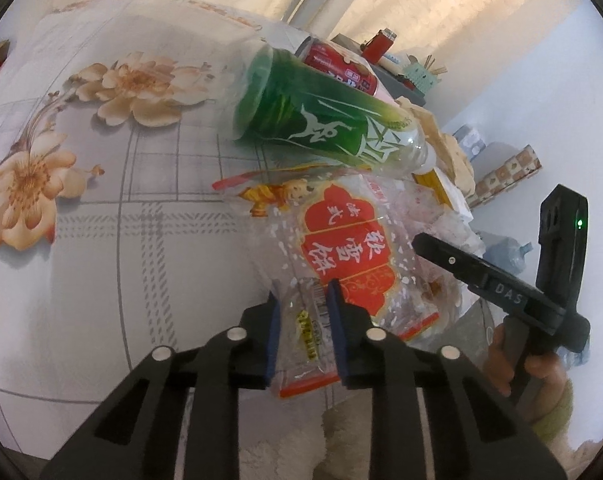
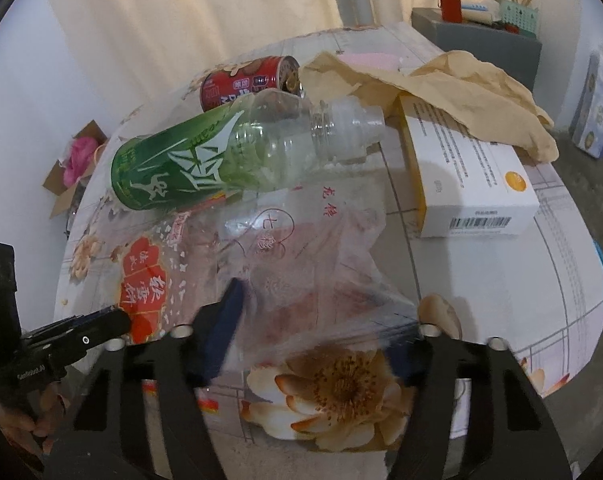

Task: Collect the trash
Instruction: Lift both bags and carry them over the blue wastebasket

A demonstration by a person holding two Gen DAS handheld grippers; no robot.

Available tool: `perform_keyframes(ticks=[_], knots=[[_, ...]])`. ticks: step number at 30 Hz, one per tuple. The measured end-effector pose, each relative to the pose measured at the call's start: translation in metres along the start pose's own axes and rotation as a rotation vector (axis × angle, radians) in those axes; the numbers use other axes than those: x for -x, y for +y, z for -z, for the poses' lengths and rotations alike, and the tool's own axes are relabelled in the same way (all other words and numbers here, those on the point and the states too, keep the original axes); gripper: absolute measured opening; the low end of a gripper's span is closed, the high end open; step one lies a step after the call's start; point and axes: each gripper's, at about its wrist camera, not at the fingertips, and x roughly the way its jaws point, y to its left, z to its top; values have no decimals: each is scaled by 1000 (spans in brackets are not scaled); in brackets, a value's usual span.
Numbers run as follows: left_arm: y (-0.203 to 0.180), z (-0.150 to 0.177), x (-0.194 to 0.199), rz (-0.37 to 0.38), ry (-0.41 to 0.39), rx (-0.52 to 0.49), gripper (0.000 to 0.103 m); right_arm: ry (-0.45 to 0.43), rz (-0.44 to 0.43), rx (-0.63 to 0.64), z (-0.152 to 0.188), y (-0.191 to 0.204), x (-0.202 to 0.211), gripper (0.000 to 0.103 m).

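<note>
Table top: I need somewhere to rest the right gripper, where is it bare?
Bare cloth lies right of the white box, toward the table edge, and left of the green bottle. Bottle, red can, snack wrapper and brown paper crowd the centre.

The red can [image 1: 337,66] lies mostly hidden behind the green bottle [image 1: 321,120]; the cardboard box [image 2: 67,172] is partly hidden by the table [image 2: 501,280]

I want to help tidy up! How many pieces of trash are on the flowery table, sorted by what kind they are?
Plastic bottles: 1, the green-label bottle
Cans: 1, the red can
Plastic wrappers: 2, the red-print snack bag and the clear bag
Boxes: 1, the white and yellow box
Crumpled paper: 1, the brown paper
Total: 6
</note>
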Motion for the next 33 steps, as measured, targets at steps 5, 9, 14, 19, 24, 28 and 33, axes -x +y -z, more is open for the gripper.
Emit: perform_keyframes(ticks=[5, 9, 14, 19, 24, 28, 33], knots=[[1, 6, 6, 25, -3, 22, 14, 9, -19, -24, 11, -4, 9, 44], [3, 13, 14, 55, -1, 38, 13, 10, -31, -54, 24, -11, 17, 40], [5, 21, 27, 61, -1, 28, 13, 7, -48, -80, 34, -19, 35, 37], [-1, 31, 43, 74, -14, 4, 13, 0, -79, -95, 41, -18, 50, 34], [-12, 37, 59, 104, -33, -31, 12, -31, -117, -110, 47, -21, 69, 33], [-28, 34, 71, 132, -60, -81, 12, -74, -138, -123, 43, -23, 85, 32], [-55, 25, 75, 182, -65, -139, 11, -145, -159, -160, 42, -36, 107, 32]])
